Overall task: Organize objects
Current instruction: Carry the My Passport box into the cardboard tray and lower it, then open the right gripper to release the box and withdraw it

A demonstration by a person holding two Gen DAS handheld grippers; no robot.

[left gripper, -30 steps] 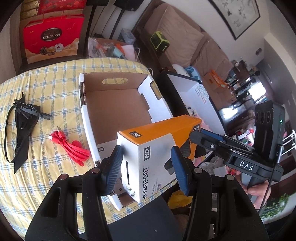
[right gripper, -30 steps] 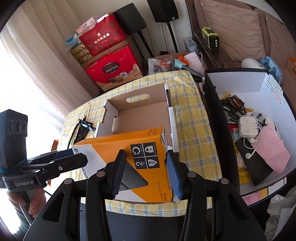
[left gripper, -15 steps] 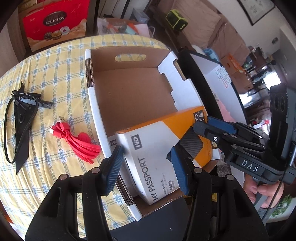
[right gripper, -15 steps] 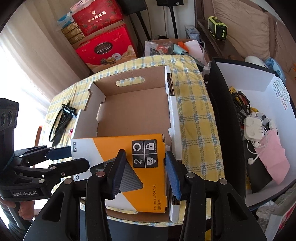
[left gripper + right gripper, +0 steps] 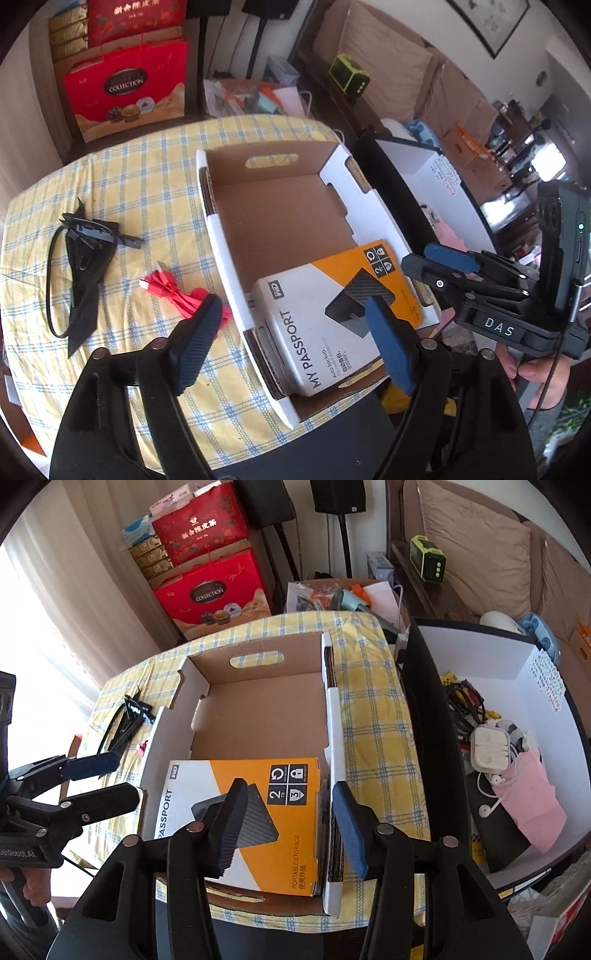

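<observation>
The hard-drive box (image 5: 334,317) lay flat in the near end of the cardboard tray (image 5: 280,206); my left tongs (image 5: 291,332) and right tongs (image 5: 288,825) had just spread and released it; red cable (image 5: 177,293) waited beside the tray.

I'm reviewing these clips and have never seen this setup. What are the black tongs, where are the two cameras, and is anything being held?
There is no robot: a person holds a handheld two-finger gripper in each hand, and a fisheye camera on each looks along its fingers. The left gripper and the right gripper have both just been opening; neither is holding anything. The orange and white hard drive box lies flat inside the open cardboard box. On the yellow checked tablecloth beside it lie a red cable and a black strap.
</observation>
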